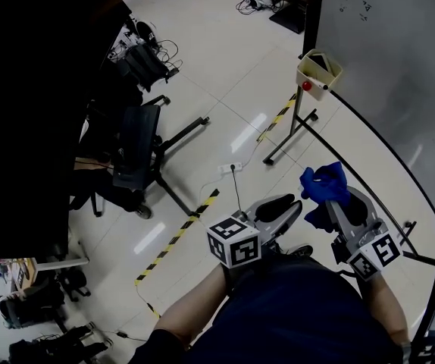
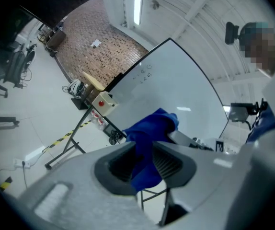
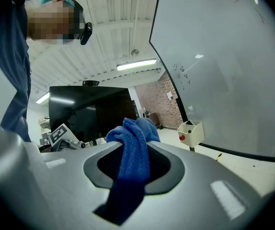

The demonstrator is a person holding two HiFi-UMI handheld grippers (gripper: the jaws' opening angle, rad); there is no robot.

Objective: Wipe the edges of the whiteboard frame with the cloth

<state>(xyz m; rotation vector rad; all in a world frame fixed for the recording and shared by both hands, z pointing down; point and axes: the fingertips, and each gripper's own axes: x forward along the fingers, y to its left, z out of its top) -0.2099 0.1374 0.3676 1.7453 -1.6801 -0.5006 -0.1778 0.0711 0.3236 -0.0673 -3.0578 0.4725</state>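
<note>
The blue cloth is held up in the air, just left of the whiteboard frame and apart from it. The right gripper is clamped on its middle, with a bunched end sticking out past the tips. The left gripper has closed on the dangling end, and both pads touch the fabric. The whiteboard fills the far right (faint marks near its top). At its left edge sits a beige box with a red button. Farther left, striped tape crosses the floor beside an office chair.
</note>
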